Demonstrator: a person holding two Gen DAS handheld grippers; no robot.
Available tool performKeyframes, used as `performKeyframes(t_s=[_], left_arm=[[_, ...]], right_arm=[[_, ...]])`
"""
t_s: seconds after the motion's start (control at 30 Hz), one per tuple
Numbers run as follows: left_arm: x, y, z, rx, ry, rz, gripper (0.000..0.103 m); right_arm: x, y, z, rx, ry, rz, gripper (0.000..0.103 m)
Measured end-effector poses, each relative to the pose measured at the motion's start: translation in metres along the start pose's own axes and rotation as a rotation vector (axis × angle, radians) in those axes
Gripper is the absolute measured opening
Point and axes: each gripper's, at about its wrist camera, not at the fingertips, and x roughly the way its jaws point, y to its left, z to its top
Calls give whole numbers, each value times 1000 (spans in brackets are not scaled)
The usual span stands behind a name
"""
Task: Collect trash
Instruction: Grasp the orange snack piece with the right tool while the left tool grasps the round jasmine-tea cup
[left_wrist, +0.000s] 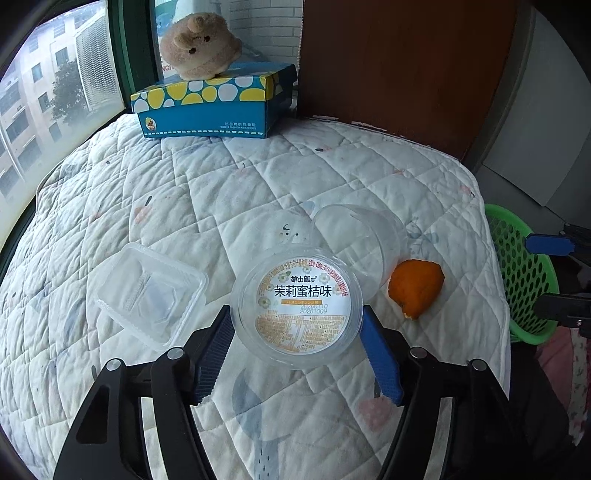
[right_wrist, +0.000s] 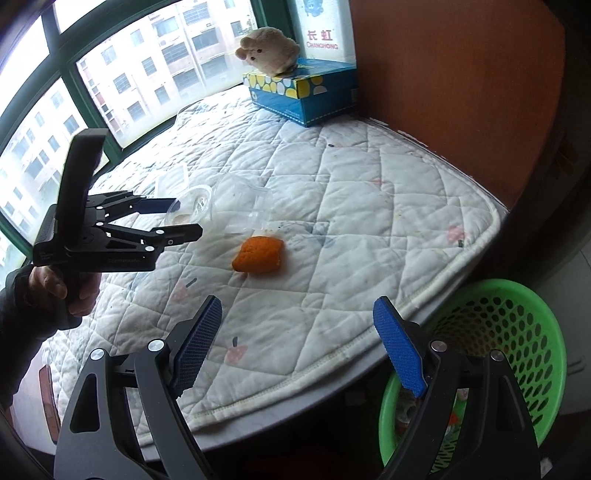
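My left gripper (left_wrist: 297, 314) is shut on a clear round plastic cup with a printed label (left_wrist: 300, 308), its blue pads against the cup's two sides; the cup also shows in the right wrist view (right_wrist: 192, 206). A second clear cup (left_wrist: 356, 243) lies on its side just behind it. A clear square plastic tray (left_wrist: 151, 295) lies to the left. An orange peel (left_wrist: 416, 286) lies to the right, also seen in the right wrist view (right_wrist: 259, 254). My right gripper (right_wrist: 297, 332) is open and empty, near the quilted table's front edge, beside the green basket (right_wrist: 517, 332).
The quilted white table cover (left_wrist: 258, 177) spans the table. A blue tissue box (left_wrist: 214, 105) with a plush toy (left_wrist: 201, 46) on it stands at the back by the window. The green mesh basket (left_wrist: 524, 273) sits off the table's right edge, with some trash inside.
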Motion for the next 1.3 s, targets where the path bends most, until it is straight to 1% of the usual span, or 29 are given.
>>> performKeyframes(t_s=[0.27, 0.47, 0.63, 0.73, 0.8, 0.83, 0.97, 1.17, 1.3], left_arm=[[-37, 15, -3, -35, -52, 5, 66], [-53, 29, -8, -74, -61, 33, 66], [-61, 36, -15, -92, -61, 50, 66], [-64, 37, -20, -101, -64, 54, 66], [-66, 38, -21, -104, -64, 56, 66], [-66, 38, -22, -106, -65, 56, 66], [-67, 36, -25, -108, -63, 57, 66], [-70, 24, -24, -101, -69, 44, 66], [-74, 8, -21, -80, -77, 32, 66]], right_arm=[[24, 17, 11, -20, 7, 13, 83], [50, 33, 19, -45, 17, 9, 74], [72, 41, 25, -53, 31, -11, 68], [84, 40, 26, -39, 50, -23, 61], [89, 39, 24, -28, 60, -28, 51], [90, 39, 23, -26, 60, -32, 49], [83, 39, 20, -32, 36, -40, 46], [62, 33, 13, -15, 19, -14, 45], [44, 27, 4, -6, 4, -10, 45]])
